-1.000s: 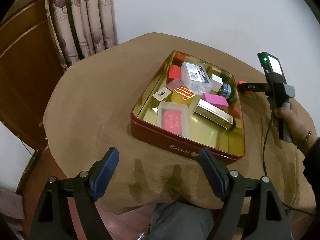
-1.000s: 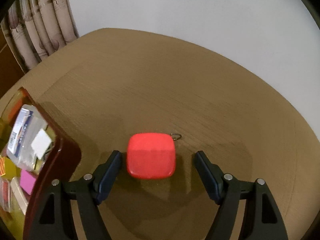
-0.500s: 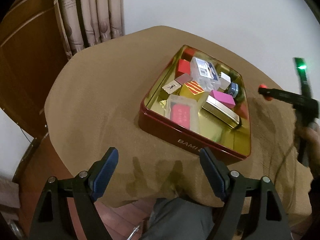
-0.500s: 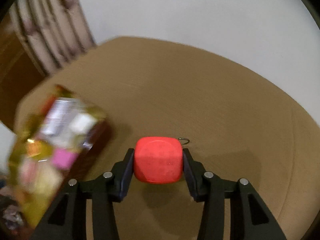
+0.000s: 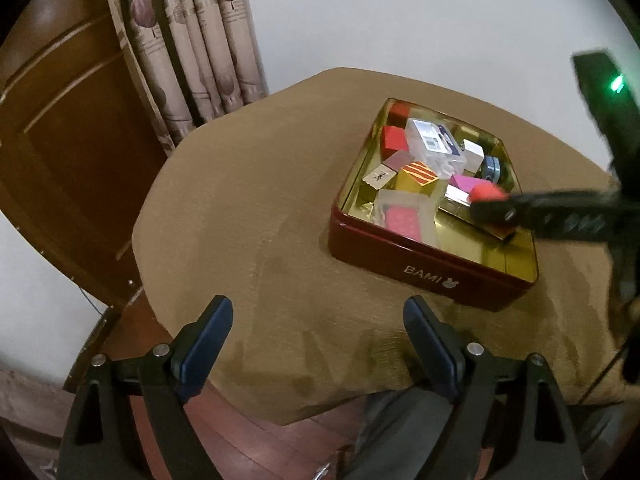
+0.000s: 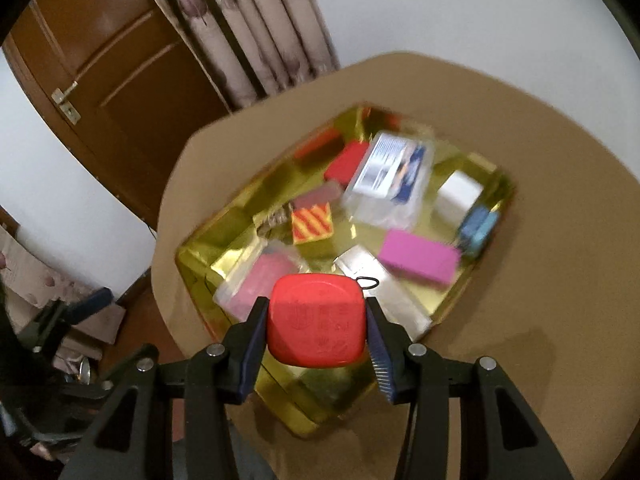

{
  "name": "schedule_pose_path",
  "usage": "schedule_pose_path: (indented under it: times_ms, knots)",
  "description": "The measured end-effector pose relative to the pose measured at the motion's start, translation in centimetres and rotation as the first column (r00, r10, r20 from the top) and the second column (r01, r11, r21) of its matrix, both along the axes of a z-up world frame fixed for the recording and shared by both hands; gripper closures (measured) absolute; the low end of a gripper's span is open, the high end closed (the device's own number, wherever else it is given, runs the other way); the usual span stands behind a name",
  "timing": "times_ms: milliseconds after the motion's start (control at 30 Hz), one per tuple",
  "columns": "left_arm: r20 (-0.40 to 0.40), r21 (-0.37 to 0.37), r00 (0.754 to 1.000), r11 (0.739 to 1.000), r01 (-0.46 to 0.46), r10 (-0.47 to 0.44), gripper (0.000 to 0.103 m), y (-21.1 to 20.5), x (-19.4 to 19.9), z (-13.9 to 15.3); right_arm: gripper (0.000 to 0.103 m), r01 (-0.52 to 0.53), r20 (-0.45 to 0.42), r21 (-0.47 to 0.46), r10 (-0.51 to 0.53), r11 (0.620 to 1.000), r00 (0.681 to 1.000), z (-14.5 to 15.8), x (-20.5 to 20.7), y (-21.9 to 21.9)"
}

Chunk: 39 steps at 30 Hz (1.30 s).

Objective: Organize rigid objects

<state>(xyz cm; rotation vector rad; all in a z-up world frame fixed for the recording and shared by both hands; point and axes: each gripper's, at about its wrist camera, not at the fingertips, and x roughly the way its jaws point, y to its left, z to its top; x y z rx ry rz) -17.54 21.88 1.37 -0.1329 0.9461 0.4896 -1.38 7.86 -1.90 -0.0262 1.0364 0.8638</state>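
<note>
My right gripper (image 6: 316, 320) is shut on a red rounded square box (image 6: 317, 320) with a small wire ring, held above the near part of the gold-lined red tin (image 6: 200, 264). In the left wrist view the red box (image 5: 486, 193) and right gripper (image 5: 490, 204) hang over the tin (image 5: 420, 268). The tin holds several small boxes: a clear case (image 6: 390, 178), a pink block (image 6: 418, 256), a striped yellow box (image 6: 312, 224), a red block (image 6: 346, 162). My left gripper (image 5: 318, 338) is open and empty, near the table's front edge.
The round table has a tan cloth (image 5: 248, 208). A curtain (image 5: 192, 40) and a wooden door (image 5: 60, 120) stand behind on the left. A white wall is at the back. The floor shows below the table edge (image 5: 256, 440).
My right gripper closed on the red box, lifted it off the cloth and swung it left over the tin. My left gripper drew back slightly and stayed open.
</note>
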Motion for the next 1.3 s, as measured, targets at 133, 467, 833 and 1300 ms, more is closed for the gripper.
schedule_pose_path:
  times_ms: [133,467,833,1300]
  knots:
    - [-0.002,-0.021,1.0,1.0,-0.01,0.01,0.017,0.8,-0.2,-0.3,0.056,0.03,-0.034,-0.011,-0.031,0.999,0.999,-1.8,-0.7,0.3]
    - [-0.011,-0.071,1.0,0.997,0.011,-0.012,0.017,0.8,-0.1,-0.9,0.055,0.099,0.052,-0.113,-0.094,0.989,0.994,-2.3,-2.2,2.0]
    - [0.022,-0.082,0.999,0.996,0.028,-0.027,0.016,0.5,-0.2,-0.5,0.05,0.357,0.494,0.014,-0.318,0.934,0.81,3.4,-10.5,-2.2]
    - [0.084,-0.001,0.993,0.996,0.087,-0.086,0.016,-2.0,-0.6,1.5,0.049,0.492,0.542,0.106,-0.465,0.864,0.7,4.4,-14.0,-5.3]
